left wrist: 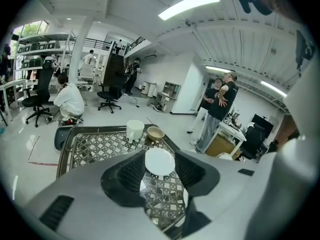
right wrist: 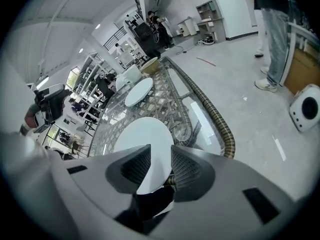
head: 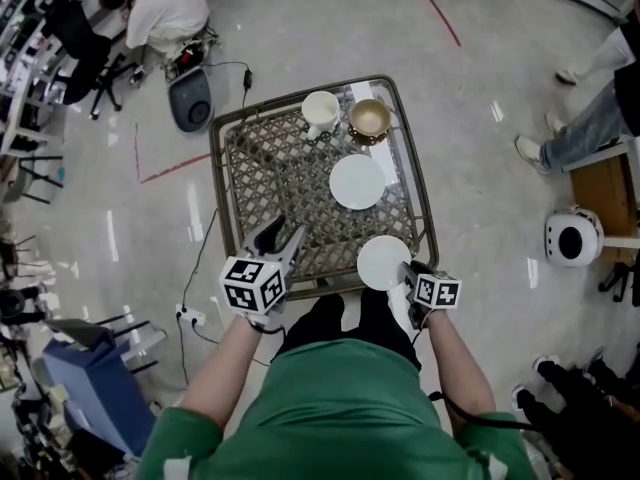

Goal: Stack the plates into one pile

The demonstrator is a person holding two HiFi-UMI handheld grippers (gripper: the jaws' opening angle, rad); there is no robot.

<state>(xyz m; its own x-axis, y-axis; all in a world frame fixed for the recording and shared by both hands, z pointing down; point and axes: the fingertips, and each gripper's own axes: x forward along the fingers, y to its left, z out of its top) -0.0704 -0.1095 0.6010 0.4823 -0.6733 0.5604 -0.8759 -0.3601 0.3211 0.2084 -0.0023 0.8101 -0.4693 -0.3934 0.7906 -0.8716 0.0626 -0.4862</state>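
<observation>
On the wicker table with a glass top point(head: 222, 198) lie two white plates. The near plate point(head: 383, 261) rests at the front right edge; the far plate point(head: 357, 181) lies flat mid-table. My right gripper point(head: 408, 271) is at the near plate's right rim. In the right gripper view its jaws straddle that plate point(right wrist: 142, 139) with gaps on both sides, so the right gripper point(right wrist: 160, 156) is open. My left gripper point(head: 278, 236) hovers over the front left of the table, open and empty. Through its gap point(left wrist: 159, 174) the far plate point(left wrist: 159, 162) shows.
A white cup point(head: 320, 111) and a brown bowl point(head: 369, 118) stand at the table's back edge. A person crouches at the far left point(head: 165, 13); others stand at the right point(head: 590, 118). A white round device point(head: 571, 238) and cables lie on the floor.
</observation>
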